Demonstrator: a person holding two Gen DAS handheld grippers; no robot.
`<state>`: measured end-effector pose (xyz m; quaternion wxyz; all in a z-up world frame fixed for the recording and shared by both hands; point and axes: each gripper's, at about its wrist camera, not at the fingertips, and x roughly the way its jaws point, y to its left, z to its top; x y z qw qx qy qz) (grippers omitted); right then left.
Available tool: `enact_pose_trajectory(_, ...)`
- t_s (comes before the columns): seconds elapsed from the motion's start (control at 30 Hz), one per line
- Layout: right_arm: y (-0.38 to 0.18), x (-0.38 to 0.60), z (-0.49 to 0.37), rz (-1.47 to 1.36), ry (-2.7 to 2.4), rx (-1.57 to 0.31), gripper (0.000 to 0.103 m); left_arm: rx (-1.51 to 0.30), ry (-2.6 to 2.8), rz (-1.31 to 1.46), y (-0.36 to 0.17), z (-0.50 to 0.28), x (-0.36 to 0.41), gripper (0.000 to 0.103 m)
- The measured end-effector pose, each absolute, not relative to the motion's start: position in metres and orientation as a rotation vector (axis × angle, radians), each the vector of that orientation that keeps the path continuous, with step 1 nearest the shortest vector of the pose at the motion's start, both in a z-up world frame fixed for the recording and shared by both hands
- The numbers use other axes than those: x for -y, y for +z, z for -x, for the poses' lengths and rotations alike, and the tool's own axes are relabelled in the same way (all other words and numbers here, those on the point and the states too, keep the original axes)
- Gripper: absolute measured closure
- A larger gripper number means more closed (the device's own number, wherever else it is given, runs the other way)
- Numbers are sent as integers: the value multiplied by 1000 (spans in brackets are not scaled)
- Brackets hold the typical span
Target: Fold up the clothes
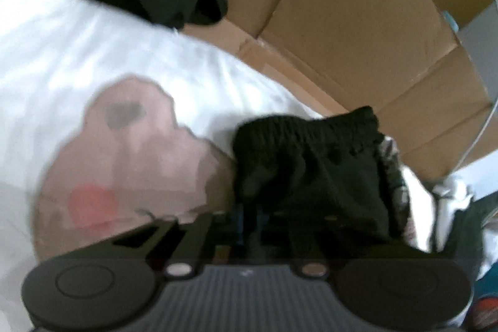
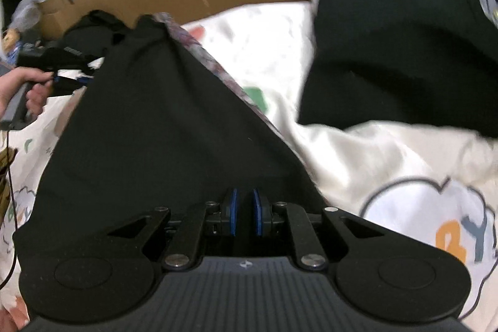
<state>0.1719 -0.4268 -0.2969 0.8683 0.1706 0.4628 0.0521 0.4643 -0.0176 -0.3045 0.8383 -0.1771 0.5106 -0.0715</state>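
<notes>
Both grippers are on the same black garment (image 2: 162,126), which lies spread on a white bedsheet (image 2: 358,151) with cartoon prints.

Right gripper (image 2: 246,217): blue pads nearly together, a thin layer of the black fabric pinched between them at the near edge. Gripping the garment.

Left gripper (image 1: 249,226): own view is blurred, fingertips buried under bunched black cloth, looks like the ribbed waistband end. Jaws read as fully closed on that cloth. In the right wrist view the same tool (image 2: 67,77) sits at the far left edge of the garment, with the person's hand (image 2: 21,92) around its handle.

A second dark garment (image 2: 398,52) lies heaped to the right on the sheet, well apart from the one in hand. Cardboard boxes (image 1: 358,30) stand behind the bed.

Step, my read: grasp phase done, two points of the cloth pinched, fold itself not yet made. The fabric looks taut between the grips, with a patterned inner edge (image 2: 218,73) showing along its right side.

Next move calls for: lift both grips together, keep tension so the panel stays flat, carry one edge over onto the other, then set down aligned. Risk: left grip holds a bunched wad, not a clean edge, so the fold may come out skewed.
</notes>
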Motion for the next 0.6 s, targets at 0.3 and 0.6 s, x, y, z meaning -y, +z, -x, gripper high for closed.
enact_pose_trajectory(0.3, -298, 425, -171, -334, 102, -980, 91, -1064, -102, 382, -273, -465, -21, 62)
enact_pose_trajectory(0.6, -288, 424, -168, -338, 76, -951, 90, -1146, -143, 447, -281, -398, -18, 55)
